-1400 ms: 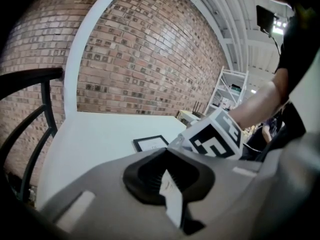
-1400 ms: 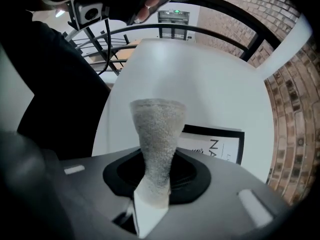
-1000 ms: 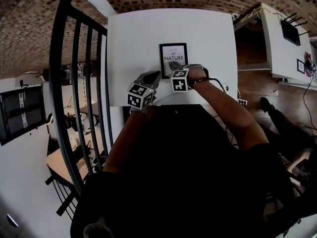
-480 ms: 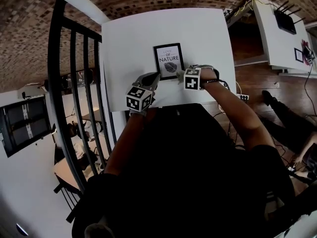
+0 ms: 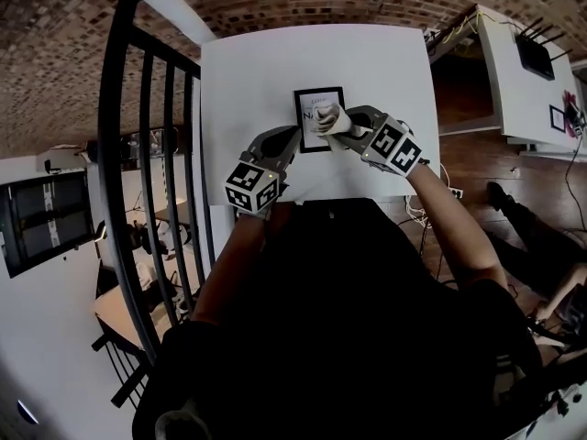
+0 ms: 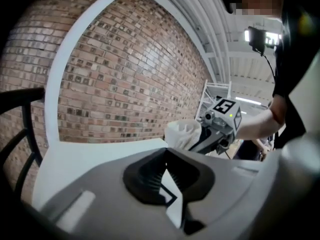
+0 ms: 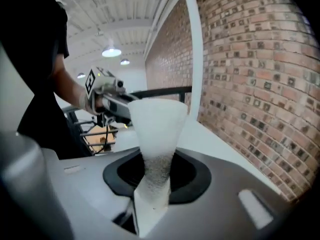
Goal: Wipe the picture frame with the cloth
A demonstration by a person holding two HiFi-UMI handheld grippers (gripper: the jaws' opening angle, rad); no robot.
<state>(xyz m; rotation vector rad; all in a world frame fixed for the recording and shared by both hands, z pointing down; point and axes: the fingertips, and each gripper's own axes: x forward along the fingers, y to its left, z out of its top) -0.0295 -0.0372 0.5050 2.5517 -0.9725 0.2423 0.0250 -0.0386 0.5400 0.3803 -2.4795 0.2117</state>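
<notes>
Soft cloth (image 5: 328,117) is clamped in R hand-held gripper (image 5: 347,125); stiff, prob. fragile frame (image 5: 307,106) is pinched at corner by L hand-held gripper (image 5: 293,138).

picture frame (image 5: 306,106) | face partly hidden | under cloth (image 5: 328,120)

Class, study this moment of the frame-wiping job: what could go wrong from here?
The left gripper pinches only a corner of the picture frame, so a firm wipe might twist it loose. The right gripper holds the cloth by a narrow bunch, which may slip out.
</notes>
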